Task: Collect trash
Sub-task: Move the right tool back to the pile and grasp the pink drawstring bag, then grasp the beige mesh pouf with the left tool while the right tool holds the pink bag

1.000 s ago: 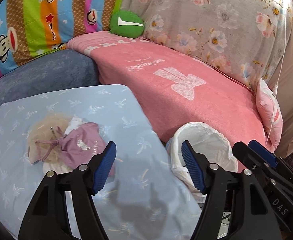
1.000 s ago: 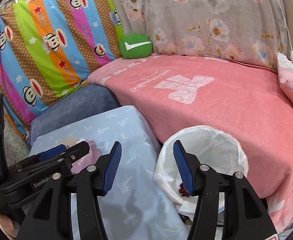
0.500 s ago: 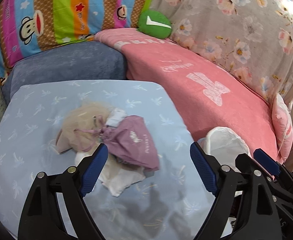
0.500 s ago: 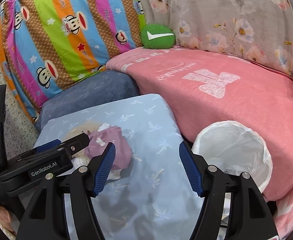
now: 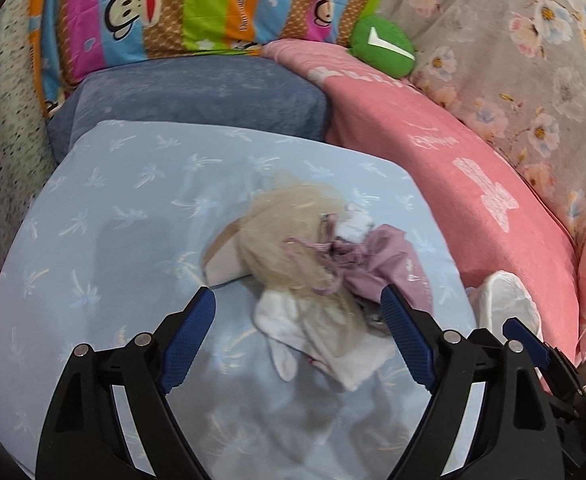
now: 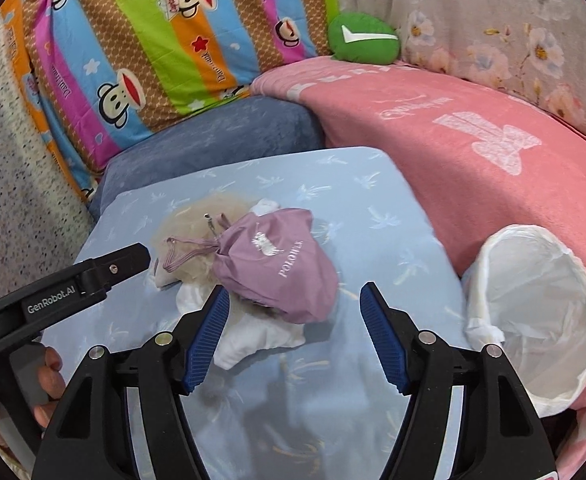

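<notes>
Nearer now, crumpled trash pile point(image 5: 313, 276) topped by mauve drawstring pouch point(image 6: 281, 264)

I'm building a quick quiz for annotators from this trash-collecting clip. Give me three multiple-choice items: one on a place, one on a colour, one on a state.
1. Where does the trash pile lie?
A. on the pink blanket
B. on the light blue cushion
C. inside the bin

2. What colour is the drawstring pouch?
A. mauve
B. green
C. black

3. How are the jaws of the right gripper?
A. shut on the pouch
B. shut on nothing
C. open

Answers: 1 B, the pile rests on the light blue cushion, beside the white-lined bin. 2 A, its fabric is mauve. 3 C, the blue pads stand wide apart, holding nothing.
</notes>
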A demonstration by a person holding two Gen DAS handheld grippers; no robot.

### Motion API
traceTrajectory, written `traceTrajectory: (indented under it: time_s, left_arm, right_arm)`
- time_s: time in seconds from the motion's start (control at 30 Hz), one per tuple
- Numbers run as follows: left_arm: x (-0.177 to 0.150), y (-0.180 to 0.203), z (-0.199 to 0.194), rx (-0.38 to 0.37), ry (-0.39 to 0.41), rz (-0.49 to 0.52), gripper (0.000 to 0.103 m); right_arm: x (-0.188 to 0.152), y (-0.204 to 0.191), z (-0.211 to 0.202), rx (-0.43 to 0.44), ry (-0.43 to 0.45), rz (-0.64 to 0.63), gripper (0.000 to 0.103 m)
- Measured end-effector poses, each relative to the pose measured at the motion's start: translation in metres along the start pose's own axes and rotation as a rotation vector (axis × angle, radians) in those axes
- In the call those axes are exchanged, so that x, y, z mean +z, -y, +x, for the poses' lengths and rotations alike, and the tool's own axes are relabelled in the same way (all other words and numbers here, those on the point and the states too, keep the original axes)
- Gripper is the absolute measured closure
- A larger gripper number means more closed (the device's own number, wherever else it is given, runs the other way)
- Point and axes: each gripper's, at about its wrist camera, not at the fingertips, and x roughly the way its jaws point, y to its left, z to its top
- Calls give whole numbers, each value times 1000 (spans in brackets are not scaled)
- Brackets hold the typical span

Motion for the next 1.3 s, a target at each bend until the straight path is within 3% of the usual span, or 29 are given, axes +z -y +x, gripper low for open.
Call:
traceTrajectory:
  time_s: [0.3,0.57,0.6,0.7,0.77,1.03,1.07,1.13,1.2,1.3]
  left_arm:
    - [4,-36,15,41,-24,-60,22]
    - [15,-45,31,36,-39,-82,22]
    - [17,-45,34,31,-41,-81,22]
    - [21,-42,42,18,-48,-76,22]
    - [23,-39,46,6,-52,-77,22]
    - [34,-18,69,-40,-68,-53,23]
    - [35,-15,72,-36,-68,-47,25]
    - [36,-10,79,-38,-79,-30,42]
    - [37,-8,85,-41,-96,-23,74]
    - [38,-7,79,-52,-91,-18,92]
  right_arm:
    - [18,-18,50,28,-41,30,37]
    - [38,-33,85,32,-58,25,38]
    - [37,-34,90,37,-67,27,41]
    - [36,-31,94,54,-85,35,88]
    - [36,-26,89,54,-73,48,100]
    - [44,-3,43,70,38,122,102]
    - [45,-2,38,67,47,123,102]
    - [47,1,31,59,57,118,102]
    - [48,3,24,58,65,114,102]
    - [49,8,13,59,80,115,102]
